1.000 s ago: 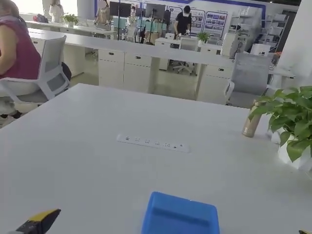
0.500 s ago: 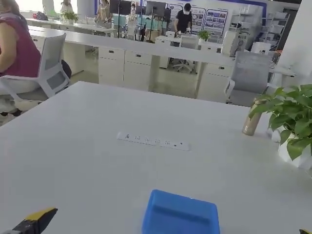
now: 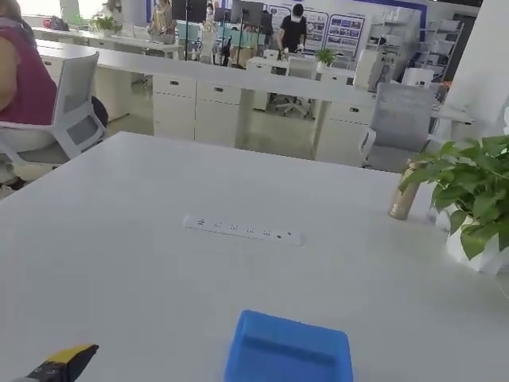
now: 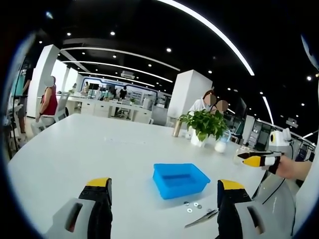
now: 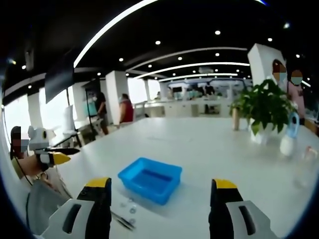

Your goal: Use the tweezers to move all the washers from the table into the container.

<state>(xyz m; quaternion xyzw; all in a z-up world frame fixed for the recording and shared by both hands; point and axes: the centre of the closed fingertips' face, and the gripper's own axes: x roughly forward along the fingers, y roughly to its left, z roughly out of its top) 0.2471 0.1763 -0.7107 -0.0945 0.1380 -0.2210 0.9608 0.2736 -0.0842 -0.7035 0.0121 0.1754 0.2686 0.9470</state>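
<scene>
The blue container sits on the white table near the front edge; it looks empty in both gripper views. Beside it on the near side lie several small washers and the metal tweezers. My left gripper is open, held above the table, facing the container. One of its yellow fingertips shows at the lower left of the head view. My right gripper is open too, facing the container from the other side. Neither holds anything.
A white power strip is set into the middle of the table. A potted plant and a metal bottle stand at the far right. A person in an office chair sits far left, and more desks lie beyond.
The head camera has shifted slightly, so the container sits a little lower and further left in the picture. Nothing on the table has moved.
</scene>
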